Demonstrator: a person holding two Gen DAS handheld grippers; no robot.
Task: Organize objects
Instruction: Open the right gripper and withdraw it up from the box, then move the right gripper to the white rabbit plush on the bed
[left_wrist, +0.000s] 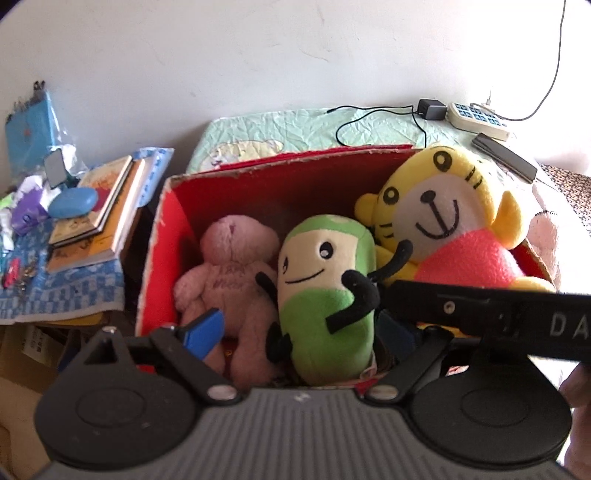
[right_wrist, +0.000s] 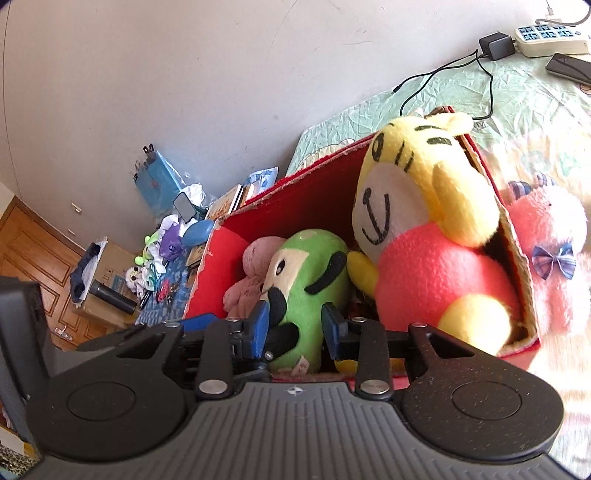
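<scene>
Plush toys are packed upright in an open red cardboard box (left_wrist: 255, 177) with ragged, torn edges, which is set on a bed covered by a crinkled pale green sheet (left_wrist: 295, 122). A fuzzy pink teddy bear (left_wrist: 229, 266) is seen on the left, a smooth green capsule-shaped doll with thin black arms (left_wrist: 325, 291) in the middle, and a fleecy yellow tiger in a coral shirt (left_wrist: 450, 225) on the right. The right gripper (right_wrist: 297, 330) is narrowed, its blue fingers (right_wrist: 258, 325) flanking the green doll's lower body; pressing contact cannot be confirmed. The left gripper (left_wrist: 306, 332) is spread wide, nothing held, with one blue finger (left_wrist: 207, 332) beside the bear. A fluffy pink toy with a plaid bow (right_wrist: 550, 251) lies outside the box.
</scene>
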